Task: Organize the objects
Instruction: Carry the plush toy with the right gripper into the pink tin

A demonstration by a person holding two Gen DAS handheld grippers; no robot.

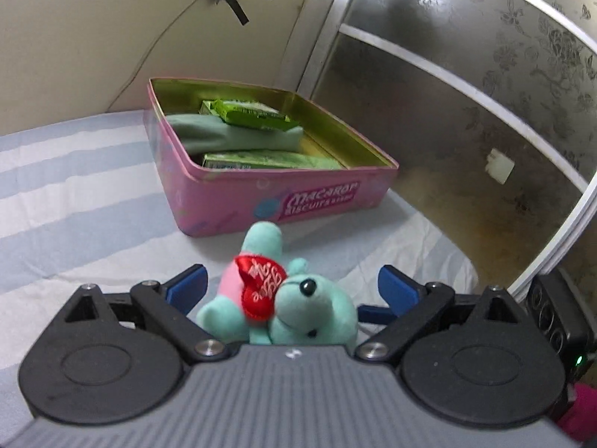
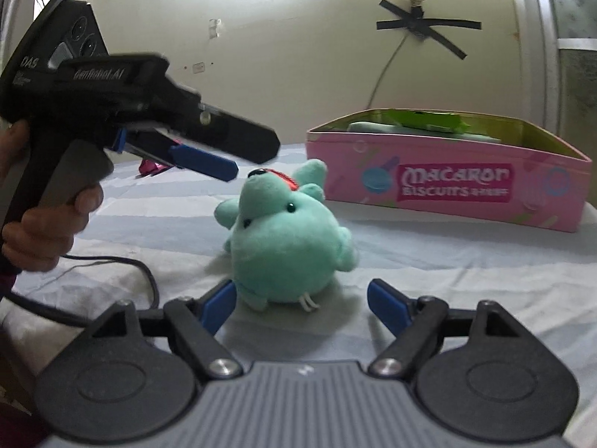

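Observation:
A teal plush bear (image 1: 298,306) with a red heart lies on its back on the striped sheet, between the blue fingers of my open left gripper (image 1: 293,285). It also shows in the right wrist view (image 2: 287,239), just beyond my open right gripper (image 2: 302,300). The left gripper (image 2: 209,162) hovers above the bear there, held by a hand. A pink Macaron biscuit tin (image 1: 261,198) stands open behind the bear, holding green packets (image 1: 246,112) and a pale green cloth (image 1: 231,134). The tin also shows at the right in the right wrist view (image 2: 447,186).
A glass-panelled door (image 1: 466,112) stands to the right of the bed. The wall (image 2: 298,56) with black tape and a cable lies behind the tin. A black cable (image 2: 112,272) trails over the sheet at the left. The right gripper's body (image 1: 556,310) sits at the right edge.

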